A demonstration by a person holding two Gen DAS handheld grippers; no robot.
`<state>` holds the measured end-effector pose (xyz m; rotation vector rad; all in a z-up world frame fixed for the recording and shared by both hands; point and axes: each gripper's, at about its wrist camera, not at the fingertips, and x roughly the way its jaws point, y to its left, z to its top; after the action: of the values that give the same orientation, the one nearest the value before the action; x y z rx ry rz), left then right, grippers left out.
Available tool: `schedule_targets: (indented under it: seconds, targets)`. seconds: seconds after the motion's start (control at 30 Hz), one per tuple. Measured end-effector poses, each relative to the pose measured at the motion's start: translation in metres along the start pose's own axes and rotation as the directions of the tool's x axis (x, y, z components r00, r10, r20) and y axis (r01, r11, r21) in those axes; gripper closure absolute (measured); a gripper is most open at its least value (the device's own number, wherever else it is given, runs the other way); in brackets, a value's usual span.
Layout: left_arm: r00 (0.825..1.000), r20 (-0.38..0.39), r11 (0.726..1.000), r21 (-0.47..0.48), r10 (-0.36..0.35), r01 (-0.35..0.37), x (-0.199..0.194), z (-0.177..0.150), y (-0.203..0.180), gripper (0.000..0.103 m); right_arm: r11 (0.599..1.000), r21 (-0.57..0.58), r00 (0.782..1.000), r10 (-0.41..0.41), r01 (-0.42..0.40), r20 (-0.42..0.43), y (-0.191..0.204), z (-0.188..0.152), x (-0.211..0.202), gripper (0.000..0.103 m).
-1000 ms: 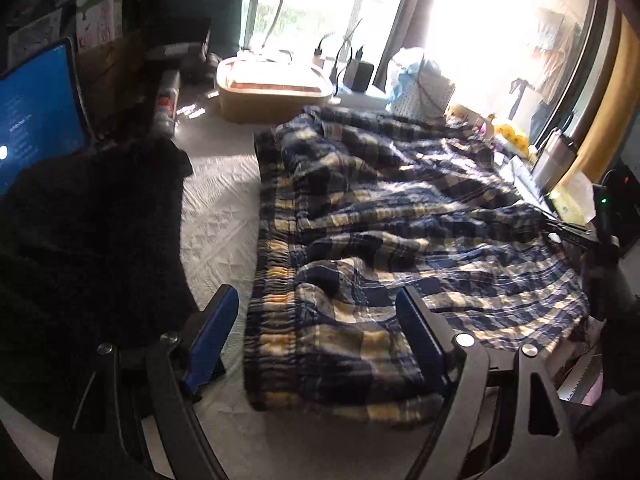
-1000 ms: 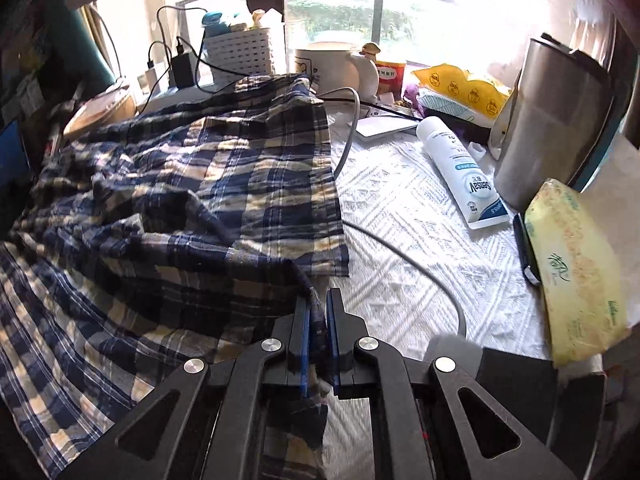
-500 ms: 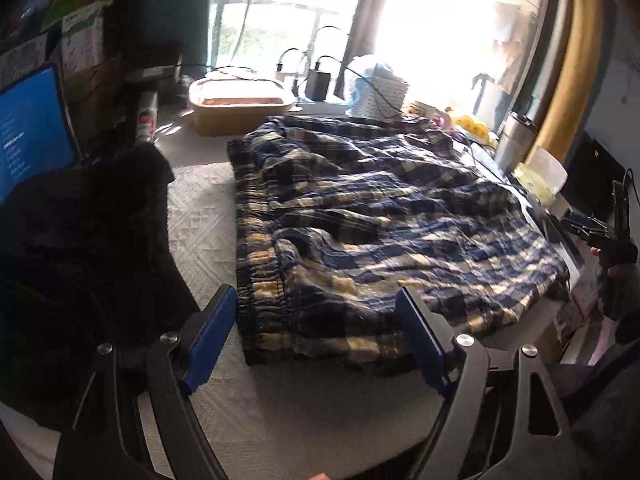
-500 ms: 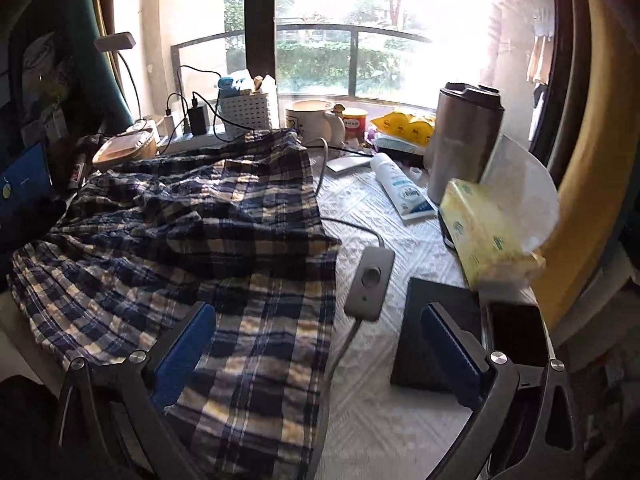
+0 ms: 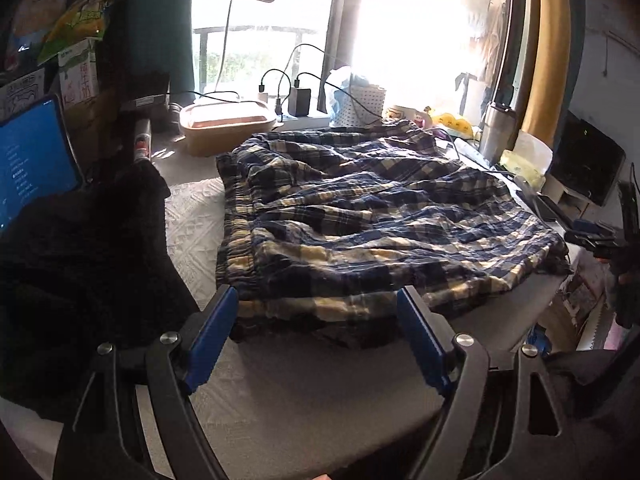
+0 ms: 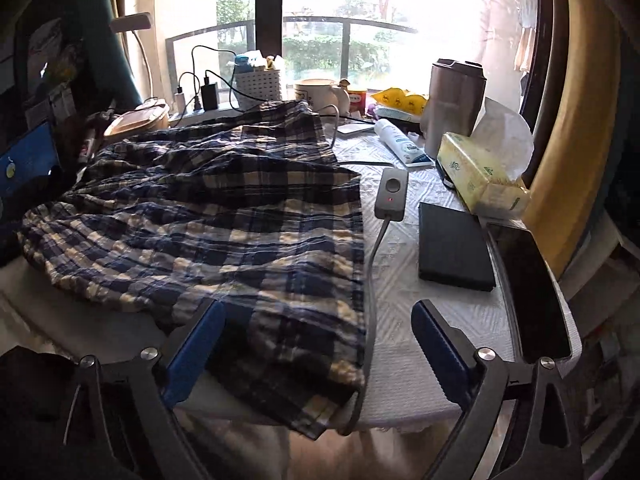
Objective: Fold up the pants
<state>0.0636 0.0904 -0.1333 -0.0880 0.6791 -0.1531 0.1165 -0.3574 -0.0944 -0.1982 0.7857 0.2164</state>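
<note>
The blue and cream plaid pants [image 5: 360, 220] lie crumpled across the white quilted table [image 5: 192, 224], waistband at the left. In the right wrist view the pants [image 6: 224, 216] cover the left half of the table, and one hem corner [image 6: 320, 412] hangs over the near edge. My left gripper [image 5: 318, 336] is open and empty, held back from the near waistband end. My right gripper [image 6: 316, 350] is open and empty, back from the hem end. The right gripper also shows at the far right of the left wrist view [image 5: 596, 240].
A black garment [image 5: 80, 260] lies left of the pants beside a blue screen [image 5: 32, 160]. A grey switch box [image 6: 392, 196] with its cable, a black notebook [image 6: 452, 248], a phone [image 6: 528, 292], a tissue pack [image 6: 480, 176] and a steel flask [image 6: 452, 104] crowd the right side.
My right gripper has let go of the pants hem and opened. Both grippers have drawn back and up from the table. The pants lie flatter and further from me.
</note>
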Motion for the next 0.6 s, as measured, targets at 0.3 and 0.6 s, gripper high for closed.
schedule_targets:
  seconds: [0.3, 0.6]
  targets:
    - [1.000, -0.008, 0.998, -0.056, 0.026, -0.027, 0.008, -0.005, 0.017, 0.022, 0.999, 0.043, 1.000, -0.013, 0.012, 0.014, 0.006, -0.025, -0.012, 0.018]
    - [0.994, -0.010, 0.991, -0.073, 0.112, -0.113, 0.016, -0.015, 0.014, 0.022, 0.999, 0.042, 1.000, -0.004, 0.005, -0.020, 0.019, -0.037, 0.003, 0.019]
